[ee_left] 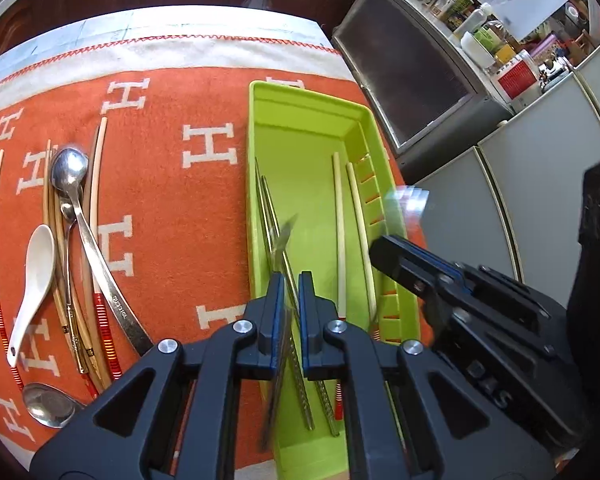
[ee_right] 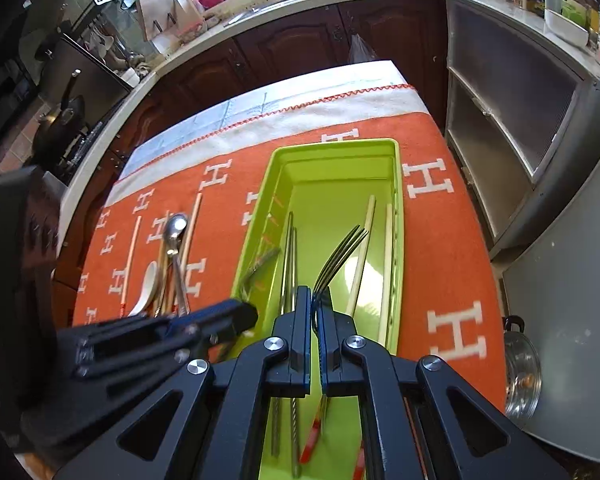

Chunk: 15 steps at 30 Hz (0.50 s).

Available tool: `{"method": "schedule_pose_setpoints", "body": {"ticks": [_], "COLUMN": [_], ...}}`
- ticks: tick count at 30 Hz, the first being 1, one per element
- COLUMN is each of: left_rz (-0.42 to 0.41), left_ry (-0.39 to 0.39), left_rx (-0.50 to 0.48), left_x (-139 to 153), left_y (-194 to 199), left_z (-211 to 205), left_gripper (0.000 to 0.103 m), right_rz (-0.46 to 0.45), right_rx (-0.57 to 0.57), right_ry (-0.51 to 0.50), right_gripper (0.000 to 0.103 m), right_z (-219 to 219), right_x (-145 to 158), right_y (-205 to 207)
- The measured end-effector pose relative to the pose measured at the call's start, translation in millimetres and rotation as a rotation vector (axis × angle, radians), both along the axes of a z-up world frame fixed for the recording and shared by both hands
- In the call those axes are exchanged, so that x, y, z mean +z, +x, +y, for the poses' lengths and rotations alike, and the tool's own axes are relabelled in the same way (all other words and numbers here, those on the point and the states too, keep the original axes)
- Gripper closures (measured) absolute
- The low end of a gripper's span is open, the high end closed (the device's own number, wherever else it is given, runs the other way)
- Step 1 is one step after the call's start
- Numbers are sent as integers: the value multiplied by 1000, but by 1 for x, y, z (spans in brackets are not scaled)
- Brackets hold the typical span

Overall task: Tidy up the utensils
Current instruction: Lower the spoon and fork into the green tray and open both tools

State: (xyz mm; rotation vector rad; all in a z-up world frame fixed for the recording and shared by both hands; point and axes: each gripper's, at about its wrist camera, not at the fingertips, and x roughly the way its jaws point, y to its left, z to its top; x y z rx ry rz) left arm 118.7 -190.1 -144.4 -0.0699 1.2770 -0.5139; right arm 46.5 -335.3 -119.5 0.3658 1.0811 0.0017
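Green tray (ee_right: 396, 240) beneath both steeply down-tilted grippers, each clamping a fork.

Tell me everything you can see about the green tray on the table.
The green tray is a long, lime, glossy plastic bin with a flat rim and slotted side walls. It sits flat on the orange blanket. Inside lie two metal chopsticks and two pale chopsticks. Both grippers hold forks above it.

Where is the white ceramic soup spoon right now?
In the left wrist view, the white ceramic soup spoon lies on the orange cloth, left of the green plastic tray, beside the metal spoons.
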Motion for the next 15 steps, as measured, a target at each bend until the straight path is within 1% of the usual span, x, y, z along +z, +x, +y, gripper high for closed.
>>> {"method": "schedule_pose_setpoints", "body": {"ticks": [1,2,3,5,6,7,9,11,12,15], "left_rz": [-6,-12,-19,-27,-40,-56,-91,-131,-145,-178], "left_ry": [11,19,23,30,46,62,73,89,104,157], "left_rx": [-3,-5,-12,-22,-23,-22,-20,-24,-22,-14], "left_x": [0,1,3,7,11,14,22,32,36,44], "left_y": [-1,0,0,-4,-8,-11,-18,-26,-29,-38], "left_z": [-1,0,3,5,6,8,15,21,25,36], "left_gripper": [100,99,98,93,84,71,63,62,62,62], "right_rz": [8,15,17,7,1,-4,-18,-27,-31,-39], "right_rx": [-5,-12,-17,-25,-24,-24,-24,-26,-26,-32], "right_ry": [-6,-13,-18,-42,-48,-49,-48,-60,-66,-76], "right_gripper": [93,83,78,76,75,74,73,69,67,64], "right_z": [-2,-4,-5,-1,2,3,4,9,12,17], "right_x": [-4,-7,-8,-11,-10,-8,-4,1,5,13], "right_y": [3,8,11,22,24,25,25,23,21,11]}}
